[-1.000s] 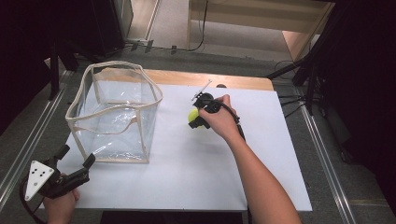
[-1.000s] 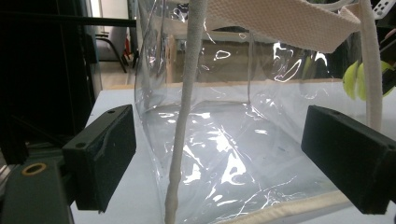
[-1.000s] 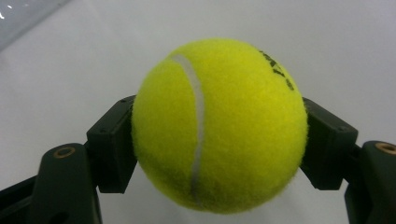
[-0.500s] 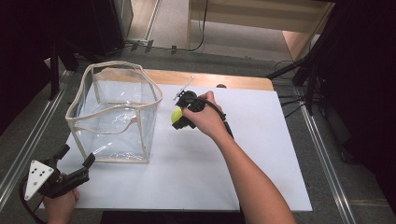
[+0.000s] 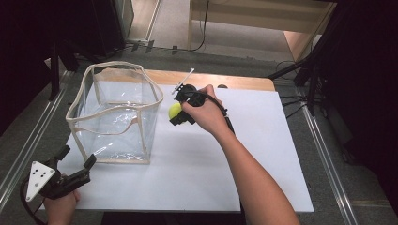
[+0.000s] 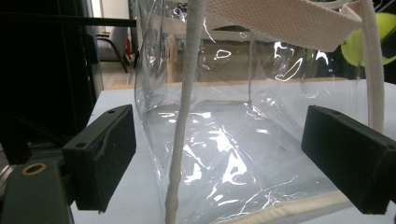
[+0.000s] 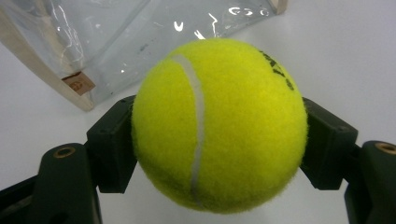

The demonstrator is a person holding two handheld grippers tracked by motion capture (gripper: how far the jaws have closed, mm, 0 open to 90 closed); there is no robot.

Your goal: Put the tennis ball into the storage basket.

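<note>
1. Since the desk [image 5: 263,154] is just a flat white sheet, nothing there gets in the way.
2. Clear bag [image 5: 115,115] stands open-topped on the desk; looks floppy and slick, thin plastic with a stiffer fabric rim [image 6: 280,18], so I'd grab it by the trim.
3. Left gripper [image 5: 75,169] sits near the bag's front corner, fingers [image 6: 105,154] spread wide, holding nothing.
4. Right gripper [image 5: 180,110] pinches the tennis ball [image 7: 219,123] across its middle, lifted just beside the bag's rim. Light, fuzzy, slightly squishy, so good grip.

ball [image 5: 174,110] right of bag [image 5: 115,115] — seemingly raised | table [image 5: 263,154] beneath
</note>
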